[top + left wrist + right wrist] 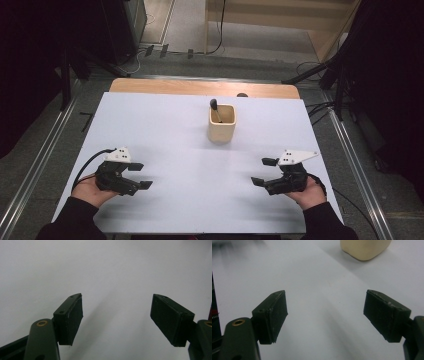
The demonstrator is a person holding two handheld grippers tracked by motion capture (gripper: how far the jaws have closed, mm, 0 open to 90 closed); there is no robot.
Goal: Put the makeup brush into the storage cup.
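Centre stage we have the cream cup [222, 124], upright toward the far middle of the white table [165, 130], a dark-handled tool [215, 107] leaning inside it (its business end is hidden). Near us, the left gripper [140, 175] rests low at the left, jaws spread wide and holding nothing; the right gripper [263, 171] mirrors it, equally agape and bare, both well apart from the cup.

Table centre: the cream cup [222, 123] stands alone here, a dark-handled tool [214, 107] rising from its mouth.
Near half of table [200, 200]: bare white surface between left gripper [141, 175] and right gripper [264, 171].
Flanks of cup: open on both sides.
Jaws: both pairs spread, nothing between them.
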